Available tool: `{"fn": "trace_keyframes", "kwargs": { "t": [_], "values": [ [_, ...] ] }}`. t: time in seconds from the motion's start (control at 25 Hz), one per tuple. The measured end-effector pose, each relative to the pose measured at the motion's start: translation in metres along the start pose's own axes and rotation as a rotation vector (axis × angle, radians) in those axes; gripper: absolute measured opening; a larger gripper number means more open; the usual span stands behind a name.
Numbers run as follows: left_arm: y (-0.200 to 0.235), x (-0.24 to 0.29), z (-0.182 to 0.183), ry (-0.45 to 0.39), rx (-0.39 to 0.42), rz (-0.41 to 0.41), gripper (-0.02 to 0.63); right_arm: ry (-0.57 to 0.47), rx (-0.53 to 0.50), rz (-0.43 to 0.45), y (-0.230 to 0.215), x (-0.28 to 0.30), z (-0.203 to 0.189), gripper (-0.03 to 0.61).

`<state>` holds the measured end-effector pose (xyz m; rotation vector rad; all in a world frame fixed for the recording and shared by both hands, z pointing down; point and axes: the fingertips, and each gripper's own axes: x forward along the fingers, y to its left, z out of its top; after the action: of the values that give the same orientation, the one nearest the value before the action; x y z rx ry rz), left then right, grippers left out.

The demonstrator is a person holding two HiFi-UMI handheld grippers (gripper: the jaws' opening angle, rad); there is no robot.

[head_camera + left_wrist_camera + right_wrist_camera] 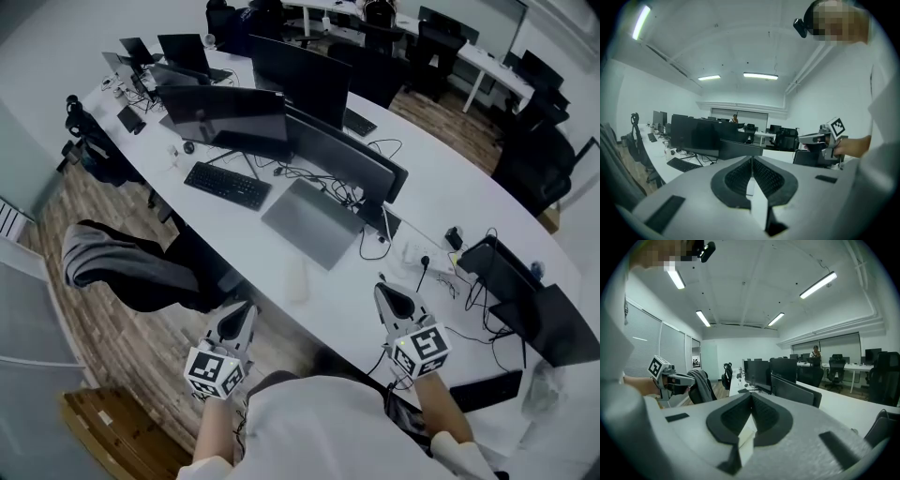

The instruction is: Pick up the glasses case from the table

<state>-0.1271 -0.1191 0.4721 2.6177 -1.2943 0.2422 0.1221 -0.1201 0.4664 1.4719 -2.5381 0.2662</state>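
Both closed, empty, left tool (243,313) and right tool (384,292) hover by white office desk (450,178).

You're in an open-plan office: a long curved white surface (450,187) carries rows of dark monitors (225,114), a black keyboard (228,186) and a closed grey laptop (312,223), swivel chairs (530,173) line its edges, and strip lights (761,75) cross the ceiling.

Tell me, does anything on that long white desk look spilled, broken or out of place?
Nothing spilled or broken shows on the desk. The only untidy spots are loose cables tangled beside the monitors, and a grey jacket slung over a chair next to it.
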Motion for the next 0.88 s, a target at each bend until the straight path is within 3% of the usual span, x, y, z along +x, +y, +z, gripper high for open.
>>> {"fn": "trace_keyframes", "kwargs": {
  "t": [0.36,0.88],
  "values": [
    [0.009,0.026,0.013,-0.006,0.002,-0.021,0.014,-0.013,0.004,-0.031,-0.021,0.003,0.004,-0.001],
    [0.056,0.07,0.067,-0.074,0.081,-0.168,0.014,-0.048,-0.014,-0.179,-0.027,0.031,0.044,0.0]
  ]
}}
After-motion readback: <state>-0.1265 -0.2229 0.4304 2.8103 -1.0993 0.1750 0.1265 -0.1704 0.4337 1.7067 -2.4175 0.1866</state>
